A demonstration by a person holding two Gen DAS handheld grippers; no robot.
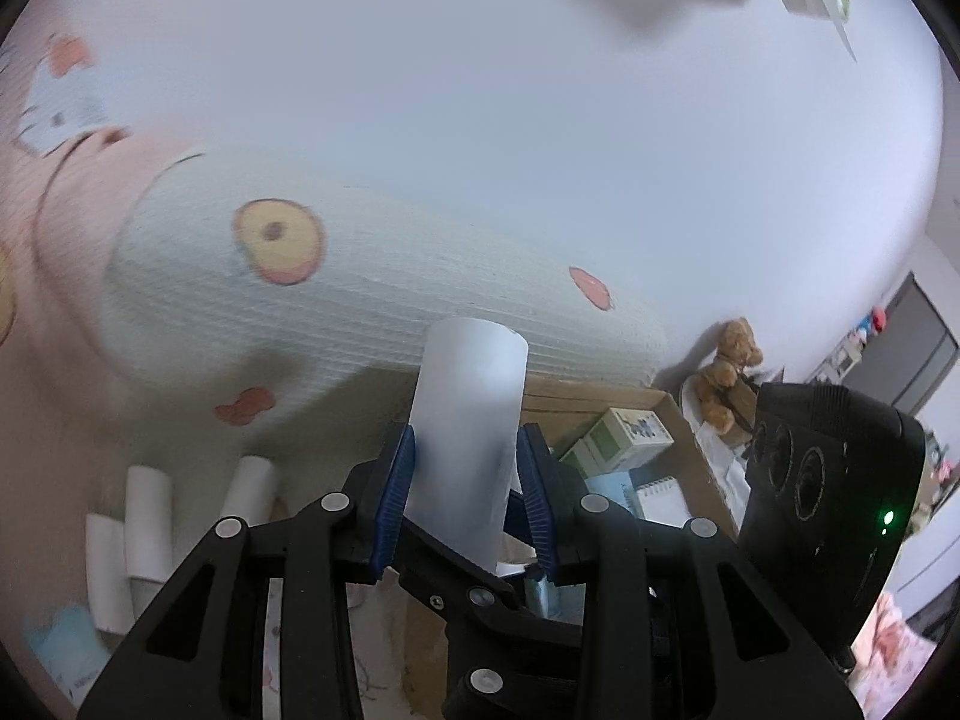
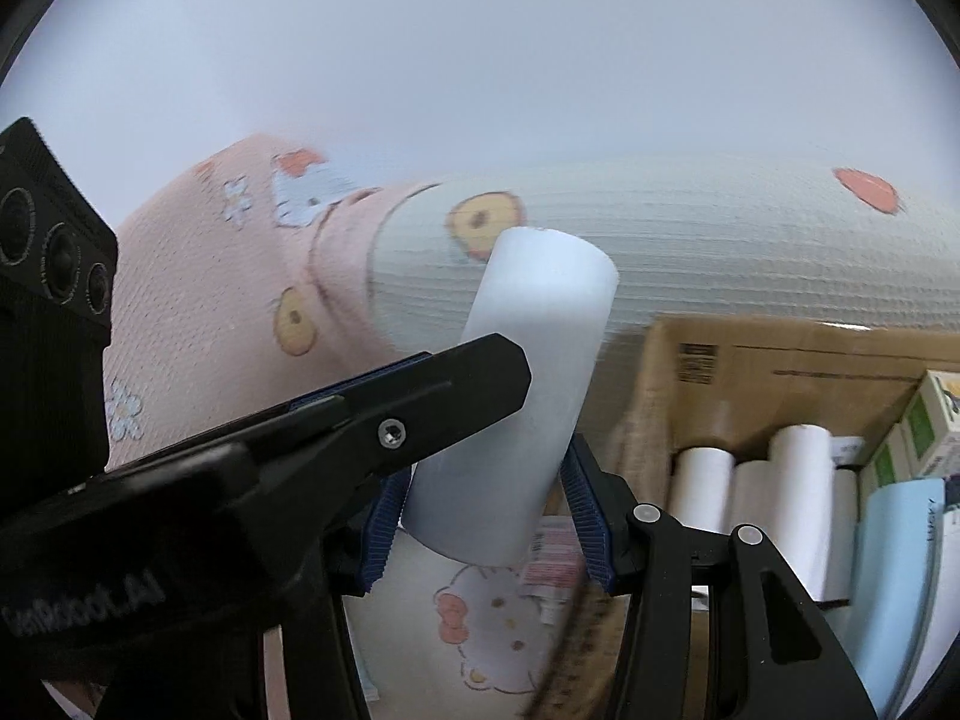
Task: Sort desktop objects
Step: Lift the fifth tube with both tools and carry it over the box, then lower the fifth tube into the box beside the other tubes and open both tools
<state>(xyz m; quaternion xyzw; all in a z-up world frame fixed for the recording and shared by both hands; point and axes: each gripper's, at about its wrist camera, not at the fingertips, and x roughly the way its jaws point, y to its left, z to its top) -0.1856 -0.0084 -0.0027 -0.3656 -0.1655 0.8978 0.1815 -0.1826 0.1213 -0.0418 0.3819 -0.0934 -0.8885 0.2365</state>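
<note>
two white rolls are in hand as we catalogue. our left gripper (image 1: pixel 465 495) has its blue pads closed on one roll (image 1: pixel 471 432), centre of the left wrist view, standing up between the jaws. our right gripper (image 2: pixel 489 516) clamps a second roll (image 2: pixel 528 384) at its lower half, centre of the right wrist view, leaning to the right; the left gripper's black finger crosses in front of it.

containers: one cardboard box (image 2: pixel 774 360), right side of the right view. we count in it several white rolls (image 2: pixel 801 480) stood side by side, green-and-white cartons (image 2: pixel 927 426) at the right edge, and a pale blue item (image 2: pixel 894 576) at lower right. in the left view the same box (image 1: pixel 600 399) shows a carton (image 1: pixel 624 441) and a spiral notepad (image 1: pixel 660 495).

outside the box: three loose rolls (image 1: pixel 147 516) lie at lower left of the left view, on a patterned cloth.

progress, as we judge it: sorting is partly done. some rolls are boxed, two are carried, at least three wait. the box looks the likely place for the held pair.

unsorted background: a bolster (image 1: pixel 384 294) and a teddy bear (image 1: pixel 729 363) at right.
</note>
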